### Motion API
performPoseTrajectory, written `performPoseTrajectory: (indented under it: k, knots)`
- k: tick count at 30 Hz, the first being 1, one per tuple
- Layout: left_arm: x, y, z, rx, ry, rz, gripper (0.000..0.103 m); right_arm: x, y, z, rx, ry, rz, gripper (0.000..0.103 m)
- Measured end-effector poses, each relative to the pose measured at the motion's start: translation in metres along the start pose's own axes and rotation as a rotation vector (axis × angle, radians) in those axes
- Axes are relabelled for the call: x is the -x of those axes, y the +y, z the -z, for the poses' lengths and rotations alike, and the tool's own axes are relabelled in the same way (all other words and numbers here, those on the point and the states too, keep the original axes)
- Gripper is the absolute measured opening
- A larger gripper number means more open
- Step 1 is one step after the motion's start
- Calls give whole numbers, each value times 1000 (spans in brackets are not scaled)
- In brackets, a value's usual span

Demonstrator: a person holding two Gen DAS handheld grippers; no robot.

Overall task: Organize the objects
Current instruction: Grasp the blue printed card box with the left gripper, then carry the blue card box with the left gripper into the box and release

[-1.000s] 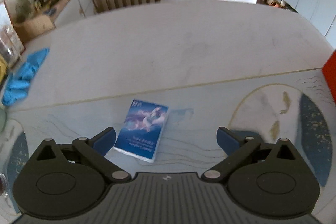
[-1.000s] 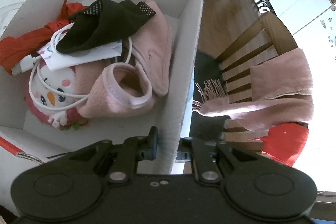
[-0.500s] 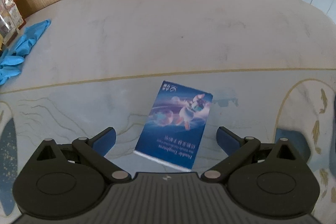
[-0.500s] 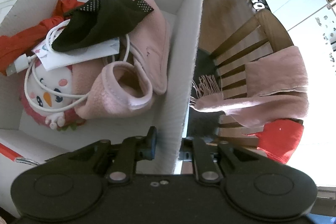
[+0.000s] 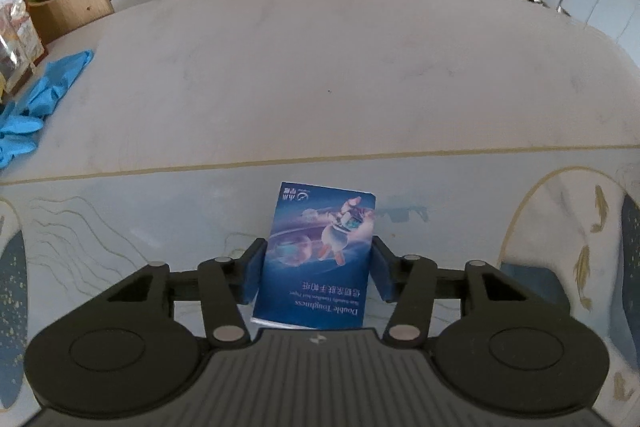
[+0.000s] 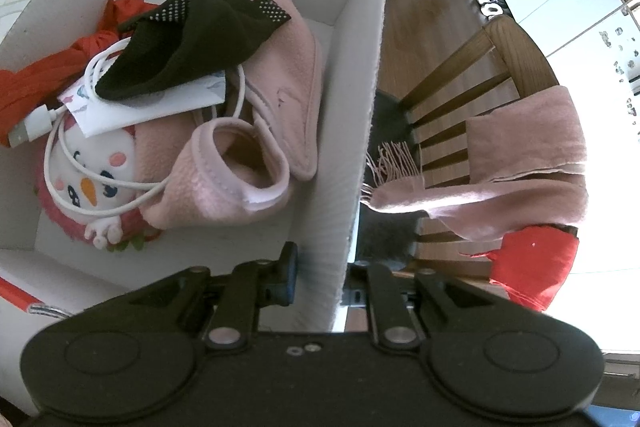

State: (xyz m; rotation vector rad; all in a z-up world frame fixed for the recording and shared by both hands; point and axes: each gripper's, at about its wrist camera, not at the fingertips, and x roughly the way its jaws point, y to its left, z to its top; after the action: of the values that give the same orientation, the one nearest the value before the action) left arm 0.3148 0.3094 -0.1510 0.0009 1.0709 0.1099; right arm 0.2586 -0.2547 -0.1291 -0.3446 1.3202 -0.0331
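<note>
The blue tissue pack (image 5: pixel 320 259), printed "Double Toughness" above Chinese characters, lies flat on the patterned table (image 5: pixel 280 75), pinched at both sides by the left gripper (image 5: pixel 316 269). The right gripper (image 6: pixel 320 279) clamps the side wall of the white cardboard box (image 6: pixel 352 131) holding pink clothing (image 6: pixel 240 163).

Blue tissue pack (image 5: pixel 320 259) lies flat; white box (image 6: pixel 356 99) holds clothes.

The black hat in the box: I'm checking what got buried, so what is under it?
Under the black hat lie a white packet, a white USB cable and pink fleece. Anything deeper is covered.
</note>
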Motion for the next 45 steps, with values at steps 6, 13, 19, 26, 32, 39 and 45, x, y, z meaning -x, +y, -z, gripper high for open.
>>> performPoseTrajectory:
  k: [6, 13, 19, 26, 32, 39, 45]
  knots:
    - [16, -19, 6, -21, 7, 18, 52, 0, -3, 2, -24, -12, -10, 13]
    - [56, -62, 11, -52, -27, 131, 52, 1, -9, 3, -57, -25, -39, 11]
    - [95, -116, 17, -139, -45, 221, 52, 1, -14, 7, -73, -43, -73, 9]
    - [136, -182, 17, -244, -82, 312, 52, 5, -17, 10, -95, -69, -103, 6]
    - [166, -236, 12, -349, -120, 374, 52, 13, -20, 13, -93, -101, -138, 4]
    - [184, -308, 12, -465, -146, 427, 52, 18, -19, 16, -88, -120, -150, 4]
    - [187, -358, 13, -566, -143, 458, 52, 17, -21, 17, -81, -127, -157, 5]
